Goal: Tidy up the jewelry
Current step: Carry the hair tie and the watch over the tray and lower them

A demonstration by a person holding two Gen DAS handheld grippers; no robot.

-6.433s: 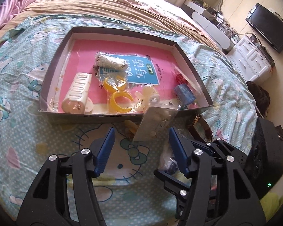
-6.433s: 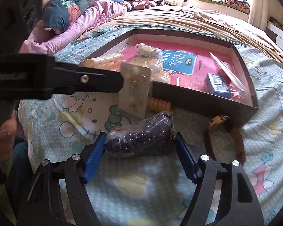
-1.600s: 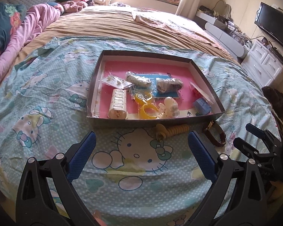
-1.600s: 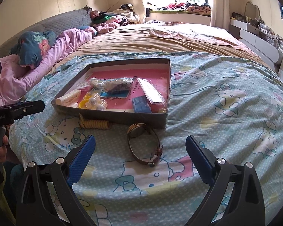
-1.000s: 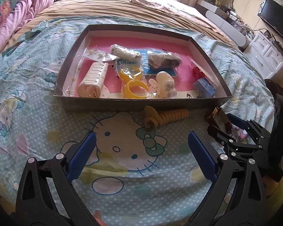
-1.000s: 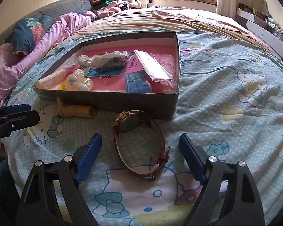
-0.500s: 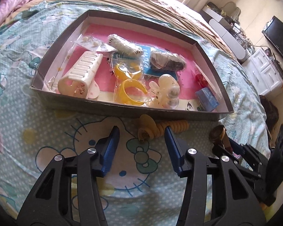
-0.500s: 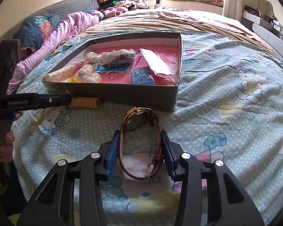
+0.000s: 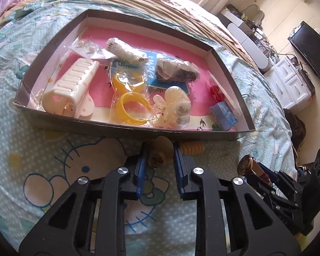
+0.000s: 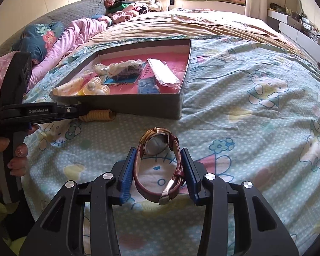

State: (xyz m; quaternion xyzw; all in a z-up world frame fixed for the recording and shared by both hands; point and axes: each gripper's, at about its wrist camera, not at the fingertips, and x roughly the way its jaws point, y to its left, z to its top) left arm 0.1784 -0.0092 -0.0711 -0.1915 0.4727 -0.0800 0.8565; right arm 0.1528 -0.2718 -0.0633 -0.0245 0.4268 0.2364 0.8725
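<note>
While the left tongs (image 9: pixel 160 156) have just been closing, their blue pads now pinch the near end of a yellow spiral hair tie (image 9: pixel 170 149) that lies on the bedspread (image 9: pixel 53 160), its ridged far end sticking out to the right beyond the pad tips. Straight ahead of these tongs, just past the hair tie, stands the near wall of the shallow box (image 9: pixel 128 128), with bagged trinkets on its pink floor. The right tongs (image 10: pixel 159 168) are drawn in to a middling width on a brown-strapped wristwatch (image 10: pixel 157 143); both pads press the sides of the buckled strap loop, and the gold-rimmed face pokes out ahead of the pad tips, tilted up off the bedspread. Beyond the watch and somewhat left of these tongs sits the box corner, well apart from the watch
</note>
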